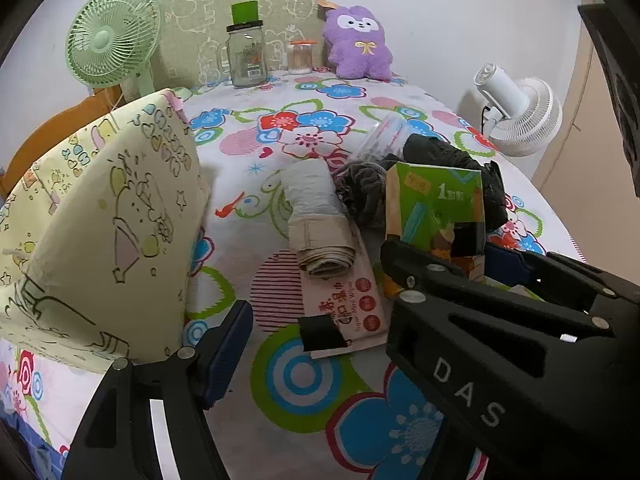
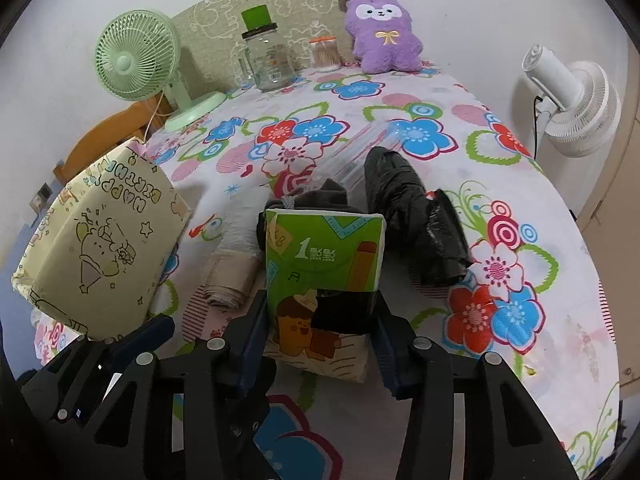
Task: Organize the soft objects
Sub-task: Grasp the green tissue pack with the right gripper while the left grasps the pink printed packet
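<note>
Green tissue pack (image 2: pixel 325 276), big "1" printed on front w/ cartoon figures below, is held upright just above the flowered tablecloth (image 2: pixel 520 184) between the right gripper (image 2: pixel 322 344) pads, both pressed on its lower sides; black tape patch seen on its front near the pads. "DAS" can be read on the right gripper body in the left wrist view. Left gripper (image 1: pixel 312 344) is seen w/ jaws apart, nothing between the pads, one blue pad just beside the yellow gift bag (image 1: pixel 108 216); its other finger is not clearly seen. "HAPPY BIRTHDAY" lettering is seen upside down on the bag in the right view, plus doodle drawings; contents can't be told. Pink wipes pack (image 1: pixel 348 300), "Super Mini Wipes" readable, is laid flat on the cloth, a rolled beige cloth (image 1: pixel 320 232) resting across it. Grey knit item (image 1: pixel 356 184) and black plastic bundle (image 2: pixel 416 216) are lying behind the tissue pack. At the back: glass jar (image 1: pixel 245 56) w/ black lid and a green cup on top, label not readable, looks empty; small clear tub (image 1: pixel 300 58) w/ orange lid, packed w/ thin sticks; purple plush (image 1: pixel 358 42) beside it; green fan (image 1: pixel 110 40) at left, white fan (image 1: pixel 520 116) at right
</note>
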### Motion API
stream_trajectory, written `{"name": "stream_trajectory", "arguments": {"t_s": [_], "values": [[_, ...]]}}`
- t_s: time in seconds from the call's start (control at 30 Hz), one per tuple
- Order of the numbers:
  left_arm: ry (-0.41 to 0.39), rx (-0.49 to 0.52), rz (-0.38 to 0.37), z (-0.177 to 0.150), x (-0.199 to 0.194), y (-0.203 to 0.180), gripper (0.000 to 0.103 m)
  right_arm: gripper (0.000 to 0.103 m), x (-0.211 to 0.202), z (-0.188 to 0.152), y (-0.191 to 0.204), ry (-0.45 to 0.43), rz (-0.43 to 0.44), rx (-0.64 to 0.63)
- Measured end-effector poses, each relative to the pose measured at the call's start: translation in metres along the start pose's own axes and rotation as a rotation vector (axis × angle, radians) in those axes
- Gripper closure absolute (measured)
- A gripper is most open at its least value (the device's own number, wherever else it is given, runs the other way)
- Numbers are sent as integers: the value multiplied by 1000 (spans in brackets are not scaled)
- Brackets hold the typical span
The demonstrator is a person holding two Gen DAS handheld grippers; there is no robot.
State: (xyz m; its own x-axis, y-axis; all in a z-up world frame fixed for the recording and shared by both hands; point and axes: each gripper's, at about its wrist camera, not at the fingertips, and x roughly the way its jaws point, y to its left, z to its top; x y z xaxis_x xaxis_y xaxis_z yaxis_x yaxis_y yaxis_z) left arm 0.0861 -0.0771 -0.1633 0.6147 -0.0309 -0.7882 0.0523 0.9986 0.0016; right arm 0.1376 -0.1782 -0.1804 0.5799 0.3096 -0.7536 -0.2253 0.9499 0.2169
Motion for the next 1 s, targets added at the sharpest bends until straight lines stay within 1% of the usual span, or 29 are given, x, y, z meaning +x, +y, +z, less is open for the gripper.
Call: {"name": "stream_trajectory", "arguments": {"t_s": [0.13, 0.27, 0.33, 0.43, 0.5, 0.57, 0.67, 0.8, 1.0], "values": [[3, 12, -15, -1, 0, -7, 27, 56, -6, 0, -7, -7, -14, 10], [-3, 25, 2, 3, 3, -12, 29, 57, -11, -1, -16, -19, -24, 30], [7, 18, 11, 5, 7, -12, 29, 56, -14, -1, -17, -24, -26, 31], [4, 12, 15, 7, 7, -14, 34, 56, -17, -2, -18, -29, -27, 32], [3, 15, 5, 7, 7, -15, 41, 56, -17, -3, -19, -27, -27, 37], [5, 17, -13, 7, 7, -16, 51, 56, -17, -4, -20, -27, -27, 39], [5, 23, -15, 7, 6, -16, 57, 56, -20, -4, -19, -32, -29, 36], [7, 24, -25, 5, 2, -15, 57, 56, -24, -5, -17, -39, -28, 35], [-27, 29, -48, 4, -13, -15, 58, 56, -37, -7, -12, -62, -27, 25]]}}
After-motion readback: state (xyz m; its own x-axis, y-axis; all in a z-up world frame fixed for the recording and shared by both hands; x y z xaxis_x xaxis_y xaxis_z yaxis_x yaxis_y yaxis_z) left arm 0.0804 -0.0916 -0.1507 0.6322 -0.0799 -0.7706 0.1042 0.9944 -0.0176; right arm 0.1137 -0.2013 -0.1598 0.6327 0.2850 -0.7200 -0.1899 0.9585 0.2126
